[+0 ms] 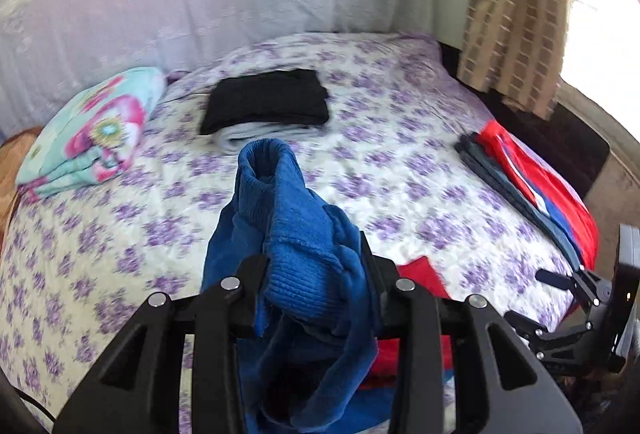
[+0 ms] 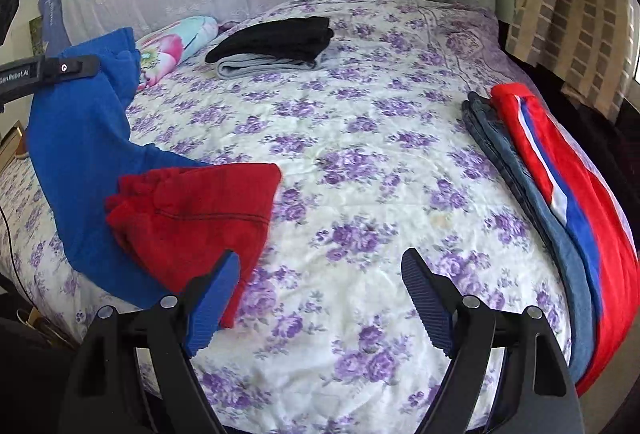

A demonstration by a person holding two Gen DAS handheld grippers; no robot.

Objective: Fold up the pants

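My left gripper (image 1: 316,266) is shut on the ribbed cuff end of blue pants (image 1: 296,218) and holds it up above the bed. In the right wrist view the blue pants (image 2: 76,138) hang from that gripper (image 2: 68,68) at the far left and drape down onto the bed. Their red waist part (image 2: 192,210) lies on the floral bedspread (image 2: 360,170). My right gripper (image 2: 320,298) is open and empty, low over the bed's near edge, its left finger (image 2: 212,306) just by the red part.
A folded black and grey stack (image 2: 276,44) lies at the back of the bed. A floral pillow (image 1: 88,130) is at the back left. A pile of red, blue and denim clothes (image 2: 560,194) lies along the right edge. A curtain (image 1: 516,6) hangs at the right.
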